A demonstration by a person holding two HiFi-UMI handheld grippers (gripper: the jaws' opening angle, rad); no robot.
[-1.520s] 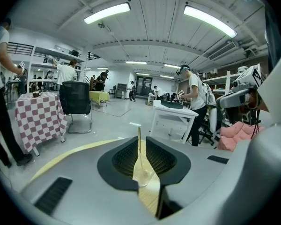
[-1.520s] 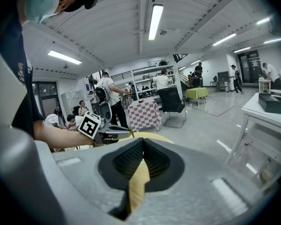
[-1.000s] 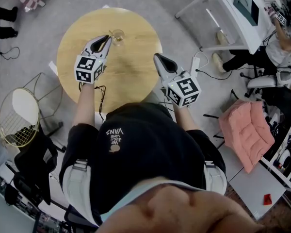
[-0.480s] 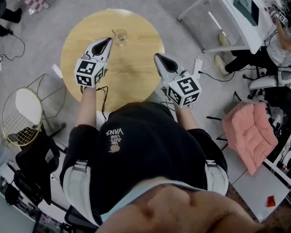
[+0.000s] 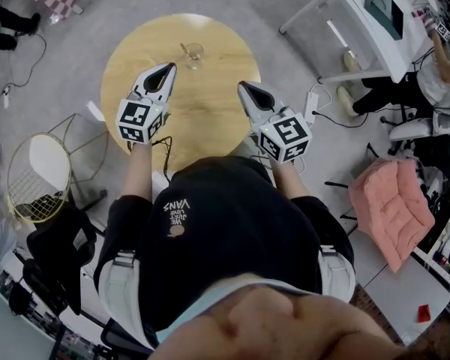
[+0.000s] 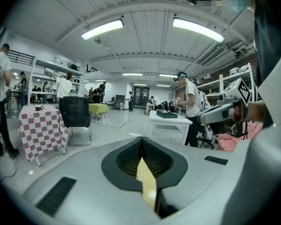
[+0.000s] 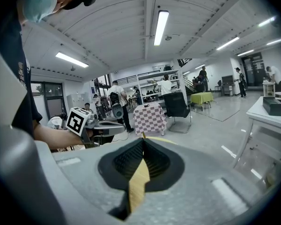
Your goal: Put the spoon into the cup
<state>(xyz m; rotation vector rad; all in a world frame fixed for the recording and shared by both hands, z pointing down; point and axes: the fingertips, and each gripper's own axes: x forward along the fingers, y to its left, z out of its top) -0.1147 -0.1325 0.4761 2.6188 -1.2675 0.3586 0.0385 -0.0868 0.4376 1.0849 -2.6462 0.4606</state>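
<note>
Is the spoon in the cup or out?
In: the spoon stands handle-up inside the glass cup on the round table.

Only the cup (image 5: 193, 53) stands on the table (image 5: 210, 107), near its far edge.

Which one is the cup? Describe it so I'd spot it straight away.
Find the round wooden table. Near its far edge, just beyond the left gripper, stands the cup. It is small clear glass with a thin spoon leaning out, the only loose thing on the tabletop.
</note>
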